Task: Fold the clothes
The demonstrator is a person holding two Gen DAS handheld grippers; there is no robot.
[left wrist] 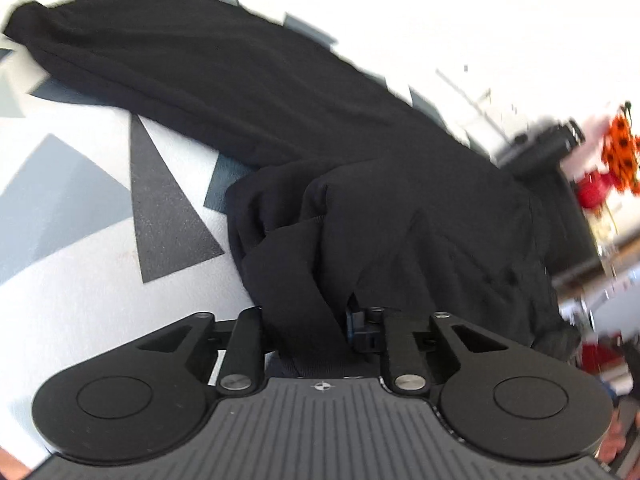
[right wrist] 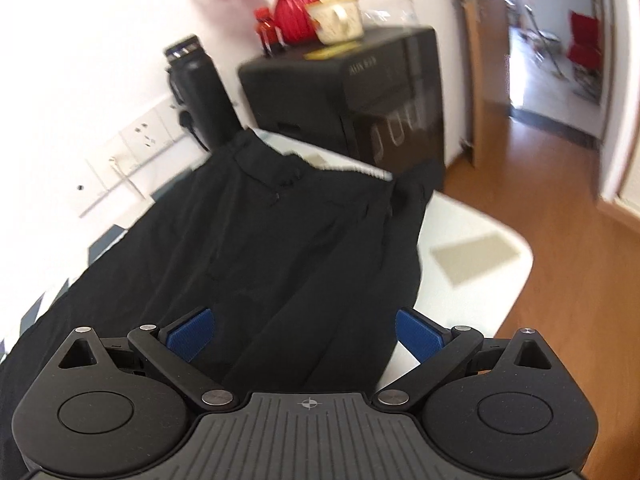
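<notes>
Black trousers [left wrist: 248,92] lie stretched across a white cover with grey triangles [left wrist: 80,216]. A bunched fold of that black cloth [left wrist: 316,264] sits between the jaws of my left gripper [left wrist: 312,320], which is shut on it; the cloth hides most of the blue pads. In the right wrist view the trousers [right wrist: 260,232] run away from me, waistband [right wrist: 276,164] at the far end. My right gripper [right wrist: 306,332] hovers over the near trouser leg, blue pads [right wrist: 192,334] wide apart and nothing pinched between them.
A black cabinet [right wrist: 360,92] stands beyond the cover's far end, carrying a red vase with orange flowers [right wrist: 292,4] and a cream mug [right wrist: 338,18]. A black bottle [right wrist: 196,88] leans by the white wall. Wooden floor [right wrist: 560,280] lies to the right, past the rounded edge [right wrist: 516,280].
</notes>
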